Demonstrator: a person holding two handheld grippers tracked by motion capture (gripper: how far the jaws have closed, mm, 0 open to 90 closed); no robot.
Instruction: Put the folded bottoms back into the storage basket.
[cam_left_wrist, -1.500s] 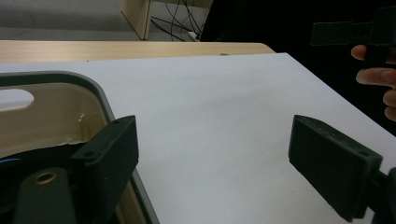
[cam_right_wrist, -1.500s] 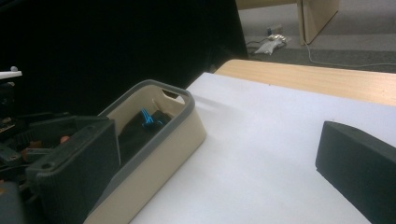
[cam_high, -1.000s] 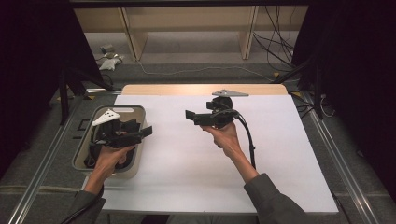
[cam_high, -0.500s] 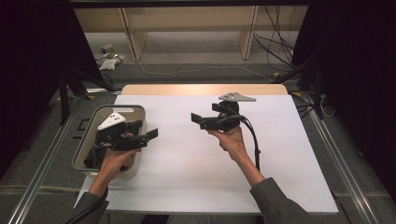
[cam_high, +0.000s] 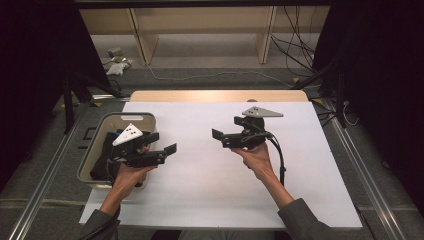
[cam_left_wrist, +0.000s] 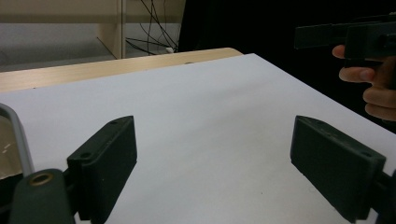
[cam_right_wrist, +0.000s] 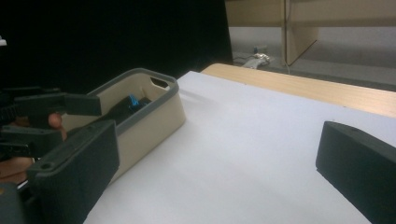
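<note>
Dark item with blue detail (cam_right_wrist: 132, 103) lying inside beige bin (cam_high: 86, 170) at table's left edge, untouched. Left gripper (cam_high: 162, 149) just beside bin, jaws apart, empty; right gripper (cam_high: 218, 137) mid-sheet over white sheet (cam_high: 210, 190), jaws apart, empty. Best approach: descend vertically into bin, clear of rim, straddle item before closing.

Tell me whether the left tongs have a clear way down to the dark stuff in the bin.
Probably yes. The left tongs hang open and empty just past the bin on its right; the bin has no lid, and nothing covers the dark stuff inside.
</note>
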